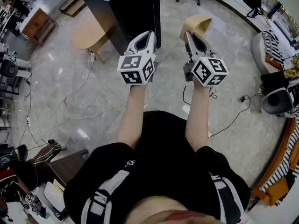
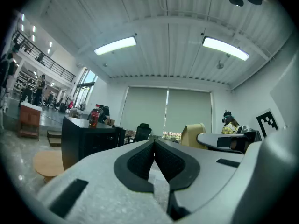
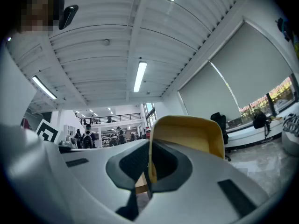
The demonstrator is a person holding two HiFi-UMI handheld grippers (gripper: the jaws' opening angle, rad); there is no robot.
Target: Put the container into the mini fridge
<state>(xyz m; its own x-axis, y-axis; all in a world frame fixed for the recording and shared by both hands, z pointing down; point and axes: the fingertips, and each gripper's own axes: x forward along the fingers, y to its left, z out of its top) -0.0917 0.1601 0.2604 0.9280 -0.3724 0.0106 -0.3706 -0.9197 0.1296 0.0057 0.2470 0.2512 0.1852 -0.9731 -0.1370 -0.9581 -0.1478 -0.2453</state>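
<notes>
The yellow plastic container (image 3: 187,134) is held in the air, one wall pinched at the rim by the right gripper (image 3: 148,164). It is judged light, stiff and somewhat slippery, so a deep rim hold is advised. Its mouth appears turned back toward the gripper, its long axis running forward along the jaws. The left gripper (image 2: 154,146) is closed on nothing. The black mini fridge (image 1: 131,8) is seen ahead.

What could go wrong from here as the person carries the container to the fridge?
1. The right gripper pinches only a thin wall of the container, so the container could tilt or slip out on the way.
2. Loose cables lie on the floor between the person and the fridge. A foot could catch one and jolt the load.
</notes>
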